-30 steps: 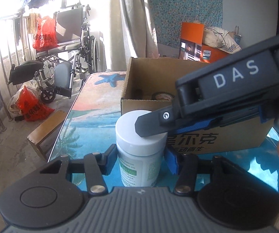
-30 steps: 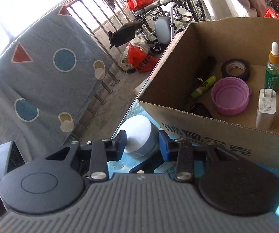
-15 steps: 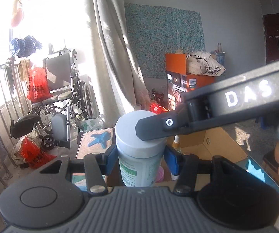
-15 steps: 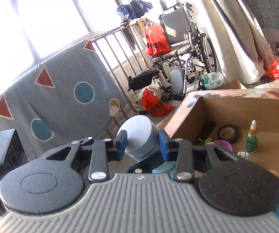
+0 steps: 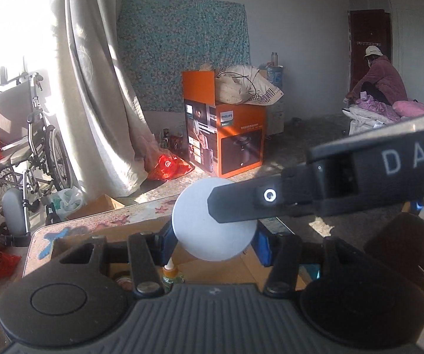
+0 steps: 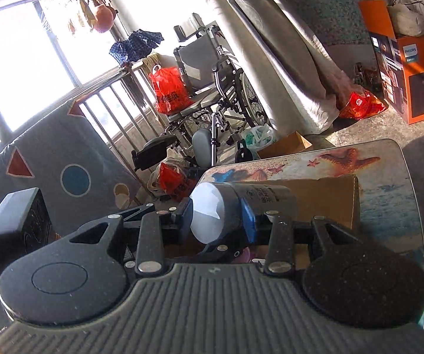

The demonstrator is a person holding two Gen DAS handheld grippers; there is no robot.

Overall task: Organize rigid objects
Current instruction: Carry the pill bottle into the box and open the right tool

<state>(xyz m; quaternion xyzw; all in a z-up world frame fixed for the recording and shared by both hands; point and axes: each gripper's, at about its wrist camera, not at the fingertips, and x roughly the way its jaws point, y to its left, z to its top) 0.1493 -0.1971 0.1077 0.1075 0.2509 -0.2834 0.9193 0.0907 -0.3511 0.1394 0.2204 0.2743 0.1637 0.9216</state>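
- The left gripper (image 5: 213,240) and the right gripper (image 6: 216,219) both grasp one white-lidded jar (image 5: 214,226), lifted above the open cardboard box (image 6: 327,199).
- The box sits near the table's (image 6: 389,194) far edge, a dropper bottle (image 5: 172,271) inside.

You have one white-capped jar (image 5: 212,230), two grippers, left (image 5: 212,243) and right (image 6: 216,221), one cardboard box (image 6: 324,197), one dropper bottle (image 5: 171,271), one beach-print table (image 6: 389,194), one wheelchair (image 6: 212,88), one orange Philips carton (image 5: 226,138).
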